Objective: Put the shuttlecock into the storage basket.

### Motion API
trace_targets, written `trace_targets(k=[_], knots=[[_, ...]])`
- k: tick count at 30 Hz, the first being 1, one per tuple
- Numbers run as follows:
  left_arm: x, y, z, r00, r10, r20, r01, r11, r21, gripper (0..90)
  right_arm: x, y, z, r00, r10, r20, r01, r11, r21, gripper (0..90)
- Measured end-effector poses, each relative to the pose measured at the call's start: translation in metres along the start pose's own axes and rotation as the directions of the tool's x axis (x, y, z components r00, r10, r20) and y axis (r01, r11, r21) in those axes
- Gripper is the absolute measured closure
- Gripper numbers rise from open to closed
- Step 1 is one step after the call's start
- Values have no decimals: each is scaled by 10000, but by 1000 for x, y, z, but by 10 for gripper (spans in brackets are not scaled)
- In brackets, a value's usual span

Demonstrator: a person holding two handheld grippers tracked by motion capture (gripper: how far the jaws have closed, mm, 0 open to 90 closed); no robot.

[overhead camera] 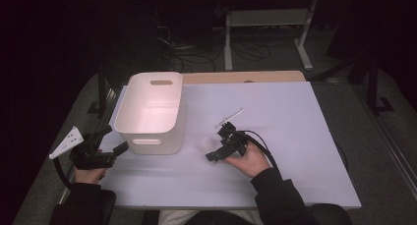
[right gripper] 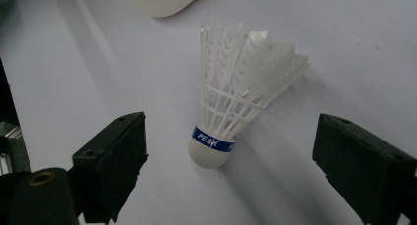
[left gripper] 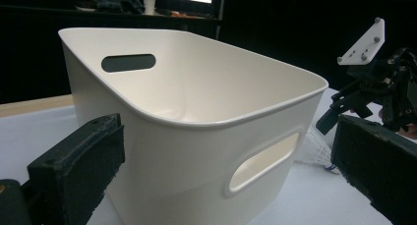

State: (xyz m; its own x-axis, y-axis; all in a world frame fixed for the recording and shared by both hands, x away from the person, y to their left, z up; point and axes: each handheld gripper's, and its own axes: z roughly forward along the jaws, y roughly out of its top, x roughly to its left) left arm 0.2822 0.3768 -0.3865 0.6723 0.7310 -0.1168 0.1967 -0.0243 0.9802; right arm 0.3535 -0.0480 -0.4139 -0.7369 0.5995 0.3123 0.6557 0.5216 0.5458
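A: We start at the left. The left gripper [overhead camera: 105,149] sits at the table's [overhead camera: 295,176] left edge, jaws spread wide with nothing between them, aimed at the near corner of the white plastic bin [overhead camera: 150,112]. From the left gripper view we look past both pads at the bin's wall and its handle slot [left gripper: 263,161]. The bin's inside looks bare from above.

B: Moving right. The shuttlecock [right gripper: 233,99] lies on its side on the white tabletop just right of the bin, cork end toward us in the right gripper view, feather skirt pointing toward the bin. We read "PEAK" on its blue band [right gripper: 212,141].

A: The right gripper [overhead camera: 216,149] is right over it. Its jaws stand apart on either side of the cork, neither pad touching yet.

B: So no grip so far. We judge the work in hand to be picking up the shuttlecock, likely for the bin.

A: Risks, as we see them: the cork is round and smooth, so pads closing off-centre could squirt it sideways. Closing higher up, on the skirt, could crush or bend the feathers.

B: And the shuttlecock is light; a nudge from one pad before the other arrives could roll it away across the table.
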Motion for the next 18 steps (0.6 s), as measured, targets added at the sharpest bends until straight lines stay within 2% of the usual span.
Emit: trace_targets(k=[8, 17, 18], knots=[[0, 0, 0, 10000, -6, 4, 6, 10000, -14, 0, 2, -3, 7, 9997, 250, 18, -250, 9991, 335, 152], [0, 0, 0, 10000, -2, -12, 2, 10000, -31, 0, 5, -4, 12, 9992, 390, 97, -394, 9979, 506, 226], [0, 0, 0, 10000, 5, -4, -5, 10000, -26, 0, 4, -4, 13, 9989, 444, 149, -452, 9975, 549, 266]])
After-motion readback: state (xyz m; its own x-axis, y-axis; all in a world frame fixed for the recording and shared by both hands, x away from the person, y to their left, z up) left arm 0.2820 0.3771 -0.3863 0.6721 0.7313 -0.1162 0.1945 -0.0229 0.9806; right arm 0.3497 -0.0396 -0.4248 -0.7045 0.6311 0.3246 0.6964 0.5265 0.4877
